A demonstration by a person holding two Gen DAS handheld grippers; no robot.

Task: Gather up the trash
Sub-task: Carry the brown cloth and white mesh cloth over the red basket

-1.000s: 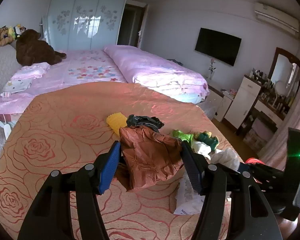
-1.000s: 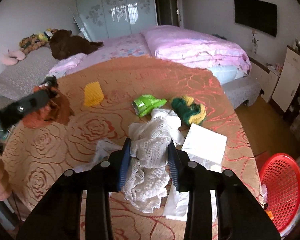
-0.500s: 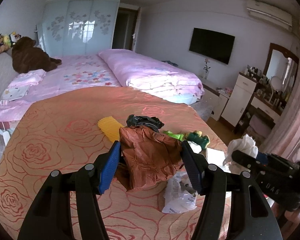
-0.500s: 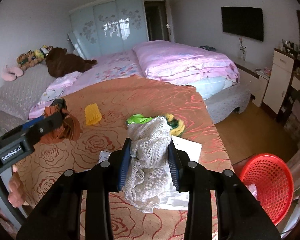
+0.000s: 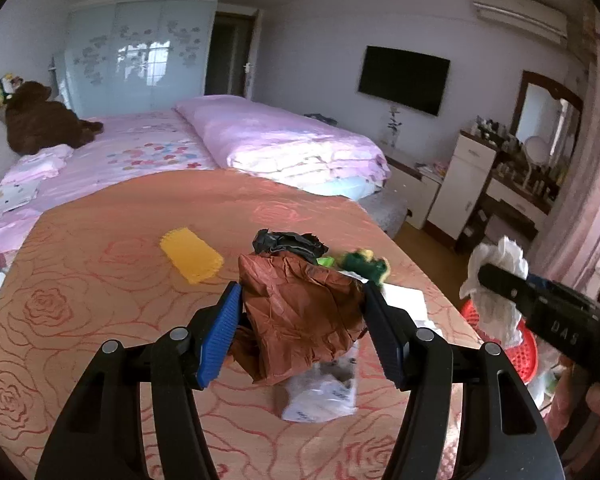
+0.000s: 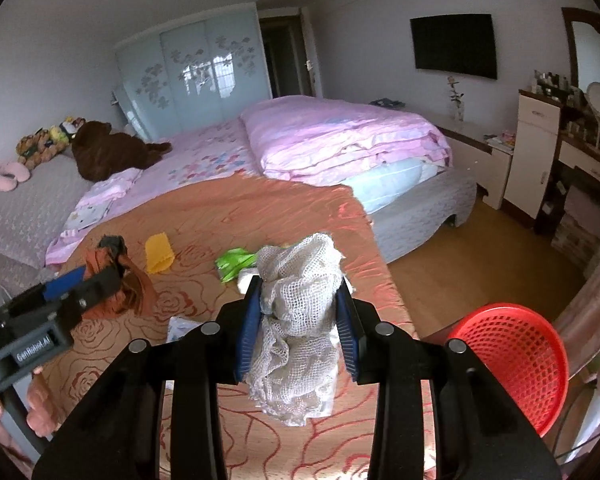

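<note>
The left tool [image 5: 302, 312] gripped a brown bag [image 5: 300, 312] at frame centre; its body read "GenRobot.AI". The right tool [image 6: 298, 316] clenched white netting [image 6: 296, 320], a red basket [image 6: 512, 364] at lower right.

Bare floor [image 6: 440, 276] between bedspread [image 6: 260, 208] edge and red basket [image 6: 516, 356], unobstructed.

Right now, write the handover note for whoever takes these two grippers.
Left gripper: shut on a crumpled brown bag, lifted off the bedspread.
Right gripper: shut on white netting, also lifted.
Red basket: on the floor to the right, past the bedspread's edge.
Done: two pieces picked up, neither dropped in yet.
Left: bin both, then fetch the yellow piece, green wrapper, green-and-yellow bundle, white paper and clear packet.
</note>
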